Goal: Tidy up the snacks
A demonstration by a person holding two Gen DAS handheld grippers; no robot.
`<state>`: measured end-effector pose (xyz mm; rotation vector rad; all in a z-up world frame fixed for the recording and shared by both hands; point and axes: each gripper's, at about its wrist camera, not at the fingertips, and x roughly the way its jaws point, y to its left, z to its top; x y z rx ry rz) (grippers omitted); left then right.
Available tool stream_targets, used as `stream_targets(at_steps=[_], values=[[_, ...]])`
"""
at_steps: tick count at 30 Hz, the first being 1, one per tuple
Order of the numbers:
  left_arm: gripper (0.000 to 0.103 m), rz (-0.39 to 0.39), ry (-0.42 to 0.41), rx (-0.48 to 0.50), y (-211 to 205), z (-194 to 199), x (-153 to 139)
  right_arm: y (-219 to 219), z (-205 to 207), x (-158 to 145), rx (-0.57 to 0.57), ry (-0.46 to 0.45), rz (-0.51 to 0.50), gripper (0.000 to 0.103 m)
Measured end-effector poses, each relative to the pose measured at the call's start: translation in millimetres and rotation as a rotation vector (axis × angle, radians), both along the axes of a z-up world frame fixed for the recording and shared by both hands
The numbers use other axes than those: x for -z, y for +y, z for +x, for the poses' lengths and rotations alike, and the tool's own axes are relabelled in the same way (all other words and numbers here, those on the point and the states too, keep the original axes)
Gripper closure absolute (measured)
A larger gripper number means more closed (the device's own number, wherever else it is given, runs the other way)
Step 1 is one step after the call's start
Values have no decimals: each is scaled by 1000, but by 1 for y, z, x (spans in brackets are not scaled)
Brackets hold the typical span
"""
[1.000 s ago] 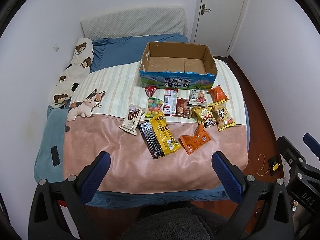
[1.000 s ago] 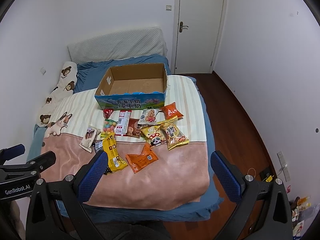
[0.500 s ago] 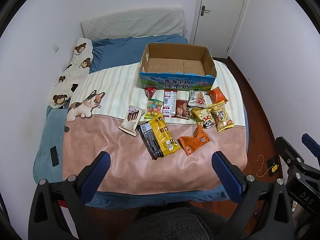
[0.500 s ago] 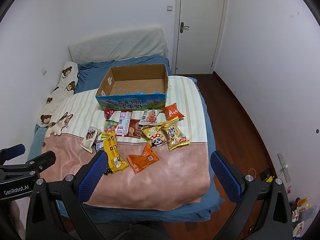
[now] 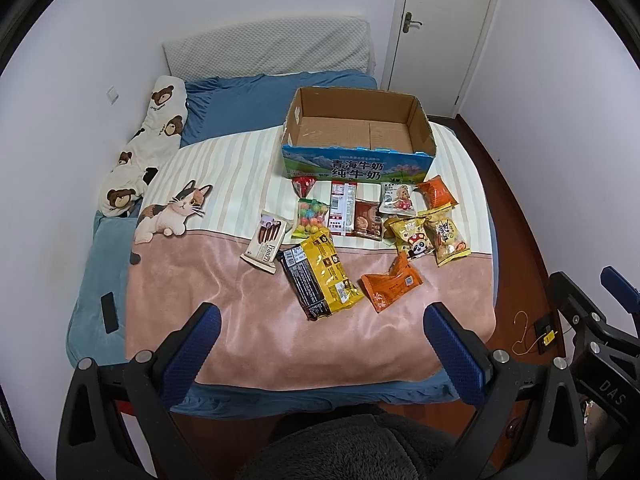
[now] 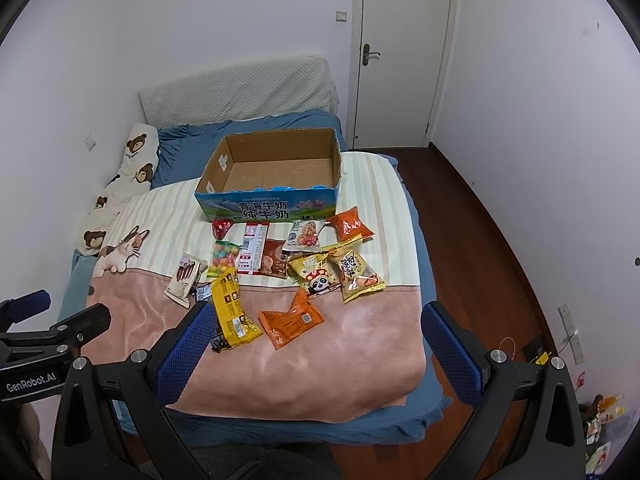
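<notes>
In the left wrist view, the left gripper point(image 5: 320, 344) sits at the bottom of the frame with its jaws spread wide and nothing between them; the snacks point(image 5: 360, 232) lie scattered mid-frame on the bed point(image 5: 248, 320), well above the fingertips, and the empty box point(image 5: 356, 160) stands just beyond them toward the upper centre. The yellow pack point(image 5: 328, 276) is the nearest piece, so starting there seems sensible (it partly covers a dark pack, which may drag along). In the right wrist view, the right gripper point(image 6: 314, 352) is likewise fully open and empty at the bottom; the orange pack point(image 6: 291, 323) lies just above the gap between its fingers, with the box point(image 6: 272, 208) further up. A low, flat approach pinching a crimped edge should work best on the soft bedding.
</notes>
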<state>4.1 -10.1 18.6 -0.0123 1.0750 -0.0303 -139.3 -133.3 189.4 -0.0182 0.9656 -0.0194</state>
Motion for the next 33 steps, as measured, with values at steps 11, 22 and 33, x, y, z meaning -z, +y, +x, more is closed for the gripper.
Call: stream_targets(at_steps=[11, 22, 33], values=[[0, -5, -5, -1, 0, 2, -1, 2, 2, 1, 0, -3, 1, 0], [0, -12, -5, 0, 5, 3, 0, 4, 3, 3, 4, 4, 6, 0], [0, -53, 154, -75, 31, 64, 84, -26, 49, 94, 133, 179, 181, 0]])
